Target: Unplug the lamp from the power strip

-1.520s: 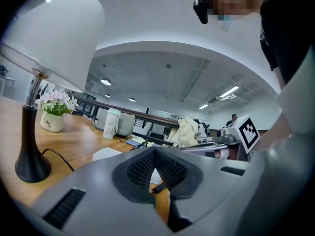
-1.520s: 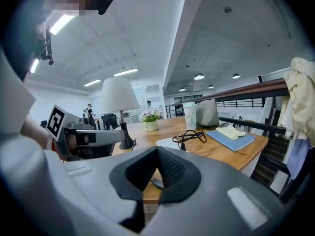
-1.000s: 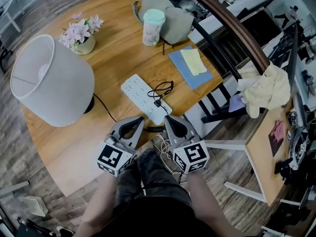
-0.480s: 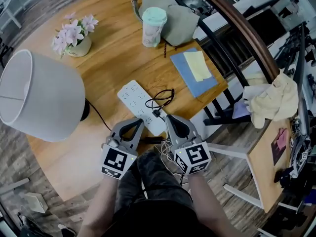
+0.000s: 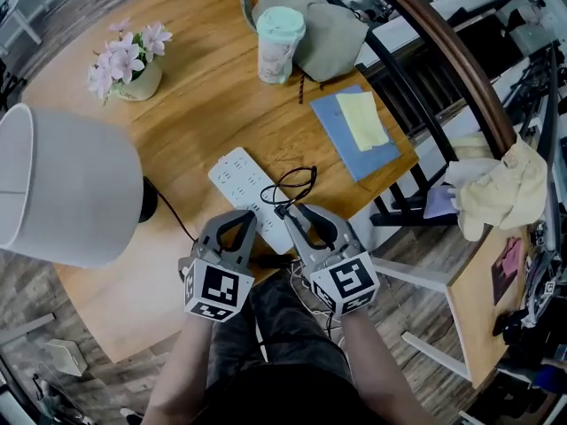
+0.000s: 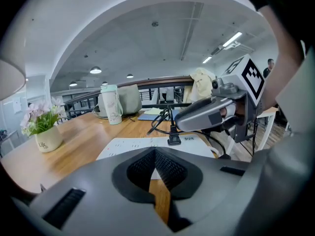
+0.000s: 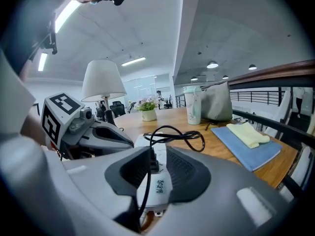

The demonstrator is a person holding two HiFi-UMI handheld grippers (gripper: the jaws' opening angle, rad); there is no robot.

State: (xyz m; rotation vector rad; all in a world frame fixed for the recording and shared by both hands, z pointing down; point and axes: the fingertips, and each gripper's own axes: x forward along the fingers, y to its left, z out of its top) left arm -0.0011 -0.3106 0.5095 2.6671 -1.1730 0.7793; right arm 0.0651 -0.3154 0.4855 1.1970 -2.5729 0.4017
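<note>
The white power strip (image 5: 246,182) lies on the round wooden table (image 5: 213,104), with the lamp's black plug (image 5: 282,211) in its near end and a looped cord (image 5: 299,180) beside it. The white-shaded lamp (image 5: 62,184) stands at the left. My right gripper (image 5: 294,214) is at the strip's near end. Its jaws have just been opening and stand apart, with the plug (image 7: 152,163) and the strip's end (image 7: 158,186) between them. My left gripper (image 5: 241,220) is shut and empty, low over the table just left of the strip (image 6: 147,144).
Across the table are a flower pot (image 5: 133,65), a mint-lidded cup (image 5: 279,42), a grey bag (image 5: 323,20) and a blue notebook (image 5: 359,135) with a yellow cloth on it. A dark chair (image 5: 399,193) stands at the table's right edge. White cables hang near the person's knees.
Both grippers have moved forward and down toward the strip's near end. The right gripper's jaws have opened around the plug. The left gripper has rolled a little.
</note>
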